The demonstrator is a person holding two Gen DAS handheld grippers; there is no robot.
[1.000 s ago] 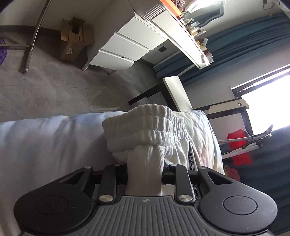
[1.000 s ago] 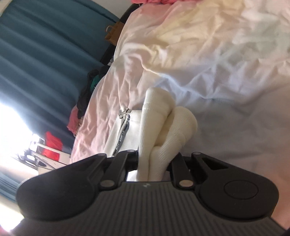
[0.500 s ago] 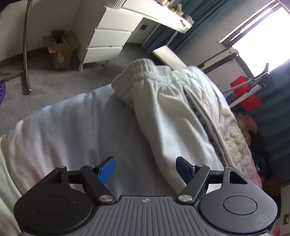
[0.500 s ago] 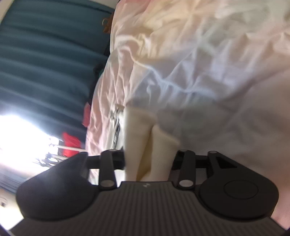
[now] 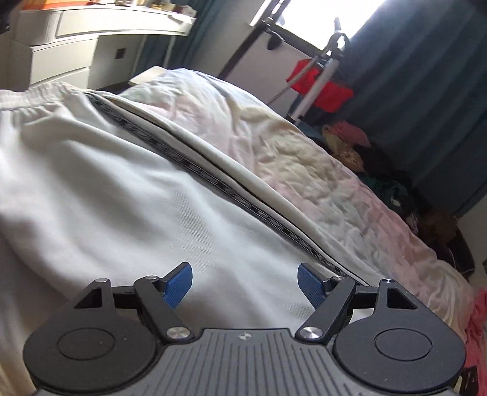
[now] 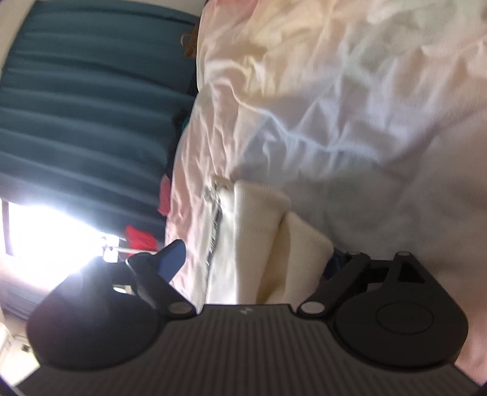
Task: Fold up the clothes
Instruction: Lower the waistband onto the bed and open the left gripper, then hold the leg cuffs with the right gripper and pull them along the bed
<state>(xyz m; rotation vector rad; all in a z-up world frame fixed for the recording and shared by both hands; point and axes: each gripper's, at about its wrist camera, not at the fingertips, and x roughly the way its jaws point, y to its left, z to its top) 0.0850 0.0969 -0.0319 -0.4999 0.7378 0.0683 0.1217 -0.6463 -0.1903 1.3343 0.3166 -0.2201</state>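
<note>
now the left gripper (image 5: 245, 281) has its blue-padded fingers (image 5: 178, 284) spread wide with nothing between them, hovering just above the white sweatpants (image 5: 121, 195), which lie spread over the bed (image 5: 319, 170). the right gripper (image 6: 255, 262) also stands parted: one blue finger pad (image 6: 172, 259) shows clear of the cloth on one side, the other finger is hidden behind the fabric, and the two ribbed cuffs (image 6: 274, 225) of the sweatpants sit in the gap between them without being pinched. in the left wrist view the pants run away from the gripper toward the far end of the bed, where the gathered elastic waistband (image 5: 39, 91) lies near the bed's corner. a black side stripe (image 5: 194, 170) with blurred lettering runs down the leg, and along it a second, cream-toned layer edge lies flush, so the legs appear laid one over the other. in the right wrist view the cuffs rest side by side on the wrinkled pale pink and white sheet (image 6: 334, 106), with a short run of the stripe beside them. past the bed's far corner stands a white drawer unit (image 5: 61, 51); along the bed's side hang dark teal curtains (image 5: 426, 91), with a bright window (image 5: 310, 21), a red item (image 5: 319, 82) on a rack, and a heap of clothes (image 5: 350, 143) on the floor.
</note>
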